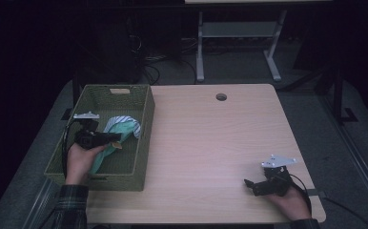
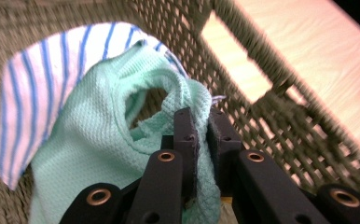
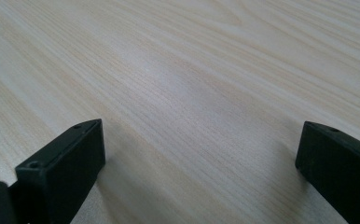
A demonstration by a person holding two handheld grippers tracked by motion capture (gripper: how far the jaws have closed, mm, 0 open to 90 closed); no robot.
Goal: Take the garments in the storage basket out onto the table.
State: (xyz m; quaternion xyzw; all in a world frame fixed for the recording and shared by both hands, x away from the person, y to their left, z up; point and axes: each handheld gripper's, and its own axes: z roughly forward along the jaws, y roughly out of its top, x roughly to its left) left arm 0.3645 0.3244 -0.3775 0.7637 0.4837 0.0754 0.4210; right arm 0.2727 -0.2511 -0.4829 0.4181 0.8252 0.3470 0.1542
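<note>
Olive-green woven rectangular basket [image 1: 144,143] occupies the table's nine o'clock edge. Inside it, the left gripper [image 1: 117,137] has its jaws clamped on a mint-green waffle-weave cloth [image 2: 94,144], with a white blue-striped cloth [image 2: 33,88] behind. Right gripper [image 1: 249,183], jaws wide and holding nothing, rests at five o'clock on the light wooden tabletop [image 3: 192,84].

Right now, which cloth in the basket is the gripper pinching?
The mint green cloth. The left hand-held gripper has its jaws shut on a fold of it, while the blue-striped white cloth lies behind it, untouched by the jaws.
</note>
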